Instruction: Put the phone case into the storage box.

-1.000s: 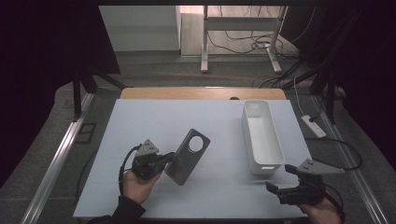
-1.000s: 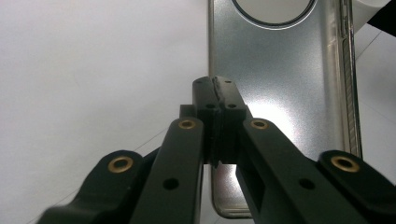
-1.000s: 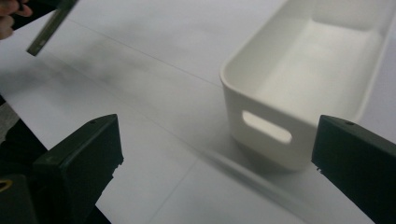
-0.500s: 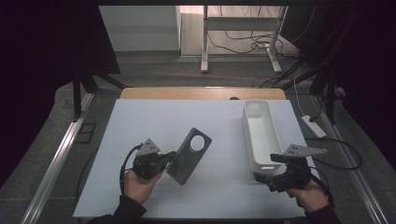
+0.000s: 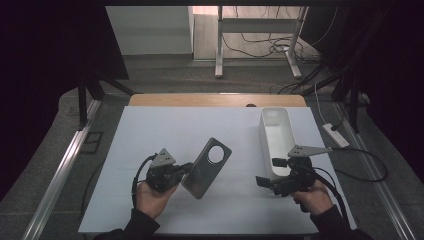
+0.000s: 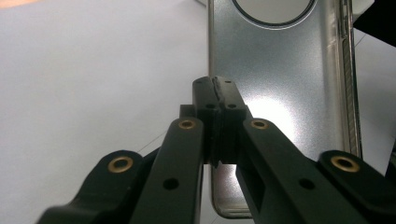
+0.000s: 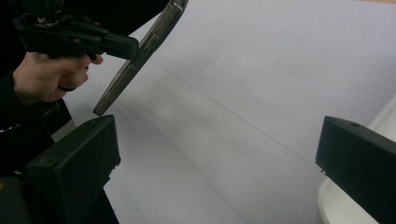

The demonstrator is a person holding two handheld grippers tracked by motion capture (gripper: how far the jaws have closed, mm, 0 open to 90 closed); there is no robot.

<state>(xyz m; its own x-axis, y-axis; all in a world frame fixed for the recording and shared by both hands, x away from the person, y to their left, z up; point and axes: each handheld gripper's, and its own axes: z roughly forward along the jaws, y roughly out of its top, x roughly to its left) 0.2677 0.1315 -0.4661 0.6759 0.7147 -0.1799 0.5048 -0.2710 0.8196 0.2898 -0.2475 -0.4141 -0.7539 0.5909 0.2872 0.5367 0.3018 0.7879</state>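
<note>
Left gripper (image 5: 184,169): clamped on case (image 5: 206,167) edge, case lifted. Right gripper (image 5: 267,181): jaws wide, at four o'clock beside tray (image 5: 276,134). Advice: keep case level.

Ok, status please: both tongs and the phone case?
Left tongs shut on phone case, lifted, tilted. Right tongs open, empty, beside white tray. Nothing between.

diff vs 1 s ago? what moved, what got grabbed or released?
The right gripper moved in from the table's right edge toward the centre, jaws open, empty. Nothing grabbed or released. The left gripper stays shut on the phone case, held tilted off the table; white bin unmoved.
</note>
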